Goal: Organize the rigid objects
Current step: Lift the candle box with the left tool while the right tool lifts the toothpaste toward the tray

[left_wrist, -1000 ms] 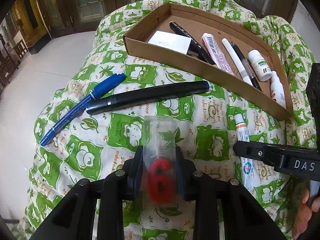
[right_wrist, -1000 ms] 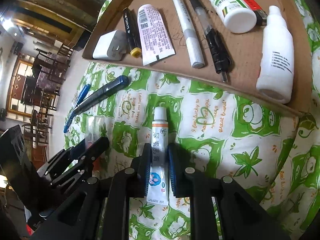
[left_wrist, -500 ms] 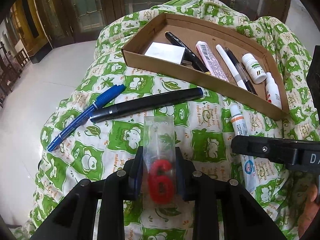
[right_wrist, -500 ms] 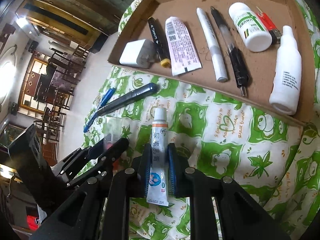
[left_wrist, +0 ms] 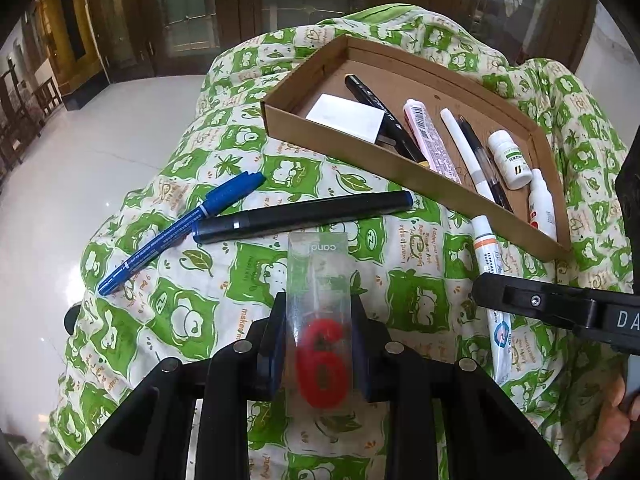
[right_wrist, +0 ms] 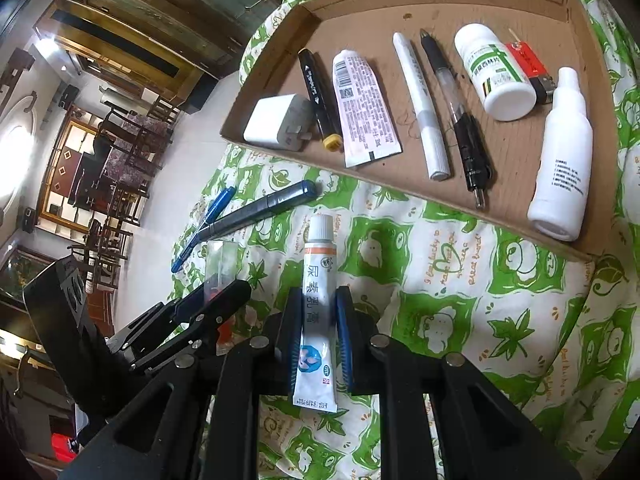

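Eight items are already lying in the cardboard tray, while the blue pen and black marker are still waiting on the cloth (leftmost); my left gripper is clamping the boxed candle, and my right gripper is squeezing the ointment tube, both short of the tray.

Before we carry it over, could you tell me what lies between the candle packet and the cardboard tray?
In the left wrist view, a black marker lies across between candle packet and tray.
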Available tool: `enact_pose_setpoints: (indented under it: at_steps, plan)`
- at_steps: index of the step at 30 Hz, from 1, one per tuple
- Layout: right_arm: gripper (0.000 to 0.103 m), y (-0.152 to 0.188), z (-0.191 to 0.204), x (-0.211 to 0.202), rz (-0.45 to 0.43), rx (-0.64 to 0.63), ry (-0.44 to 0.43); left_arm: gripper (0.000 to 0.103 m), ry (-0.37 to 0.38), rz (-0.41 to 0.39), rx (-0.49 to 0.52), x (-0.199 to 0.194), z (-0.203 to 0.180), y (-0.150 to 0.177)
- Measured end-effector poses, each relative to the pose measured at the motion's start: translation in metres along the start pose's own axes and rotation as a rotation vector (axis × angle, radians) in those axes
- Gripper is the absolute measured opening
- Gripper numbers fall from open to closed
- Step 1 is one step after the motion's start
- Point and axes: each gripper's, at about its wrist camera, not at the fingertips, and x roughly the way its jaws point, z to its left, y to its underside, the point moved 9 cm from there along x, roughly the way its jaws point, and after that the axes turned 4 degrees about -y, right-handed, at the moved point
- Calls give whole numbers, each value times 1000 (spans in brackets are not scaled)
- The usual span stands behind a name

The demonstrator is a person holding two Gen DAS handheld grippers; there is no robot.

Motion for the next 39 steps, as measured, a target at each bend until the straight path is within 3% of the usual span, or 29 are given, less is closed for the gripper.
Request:
enact_pose_setpoints:
  at_steps: [20,25,33,39]
  plan:
    - [16,-2,0,-11,-15,-7,-5,29,8,-2,-4,-1,0,-2]
    - [16,-6,0,-22,-33,-8,-17,29,44,0,-30,-6,2,-7]
    - [16,-47,-12,-82,-216,-39,32,29,104,-42,-66,-24,4,-44]
    - [16,-79,-37,-105,-272,11,44,29,149,-54,-70,-22,-5,-86]
